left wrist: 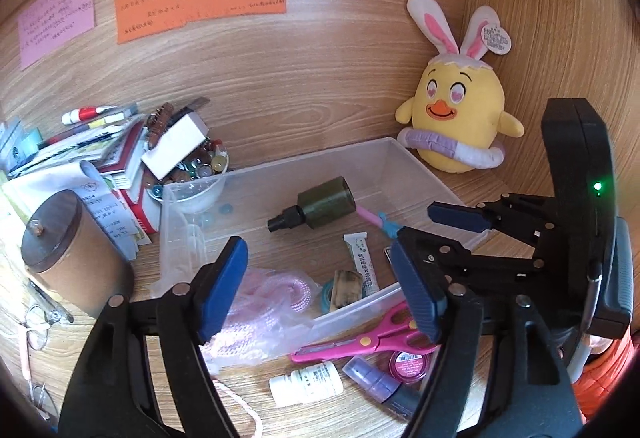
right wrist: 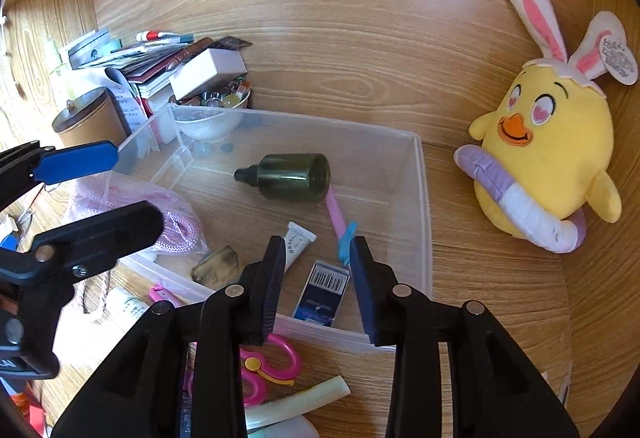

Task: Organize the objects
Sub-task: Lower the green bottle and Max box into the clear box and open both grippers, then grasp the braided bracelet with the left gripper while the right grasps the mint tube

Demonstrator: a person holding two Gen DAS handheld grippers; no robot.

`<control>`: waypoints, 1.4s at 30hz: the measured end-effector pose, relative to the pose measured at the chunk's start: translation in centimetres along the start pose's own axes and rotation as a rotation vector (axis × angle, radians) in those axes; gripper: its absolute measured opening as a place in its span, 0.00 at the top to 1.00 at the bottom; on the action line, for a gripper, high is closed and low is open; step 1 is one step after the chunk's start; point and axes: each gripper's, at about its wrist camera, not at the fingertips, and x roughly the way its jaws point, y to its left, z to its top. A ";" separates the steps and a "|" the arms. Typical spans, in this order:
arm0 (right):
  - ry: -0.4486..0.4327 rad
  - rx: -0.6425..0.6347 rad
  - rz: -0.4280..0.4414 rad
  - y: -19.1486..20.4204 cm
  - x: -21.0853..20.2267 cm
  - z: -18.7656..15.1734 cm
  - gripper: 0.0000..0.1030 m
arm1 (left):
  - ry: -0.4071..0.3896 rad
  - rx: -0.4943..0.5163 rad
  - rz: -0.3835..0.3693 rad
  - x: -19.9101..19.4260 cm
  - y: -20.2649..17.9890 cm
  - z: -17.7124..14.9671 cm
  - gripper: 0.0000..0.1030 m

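Observation:
A clear plastic bin on the wooden desk holds a dark green bottle, a pink pen, a white tube and a dark blue barcoded box. My right gripper hovers over the bin's near edge, jaws apart. The box lies below the gap, and the pads do not press on it. My left gripper stands wide open over the bin's near left corner. A bagged pink rope lies loose under its left finger. Pink scissors lie on the desk outside the bin.
A yellow plush chick leans in the back right corner. At the back left are a brown lidded canister, a bowl of marbles and stacked books. A white bottle and a purple stick lie near the scissors.

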 end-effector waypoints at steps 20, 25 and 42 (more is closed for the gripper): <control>-0.112 0.035 0.007 0.4 -7.9 -3.2 0.29 | -0.002 -0.027 0.123 -5.6 3.6 -5.8 0.07; -0.066 0.042 0.010 0.6 -7.6 -5.3 0.29 | 0.077 -0.042 0.123 -4.3 4.9 -7.8 0.07; 0.147 0.111 0.075 0.3 -3.1 -10.6 0.29 | 0.290 -0.119 0.098 1.0 7.3 -11.0 0.14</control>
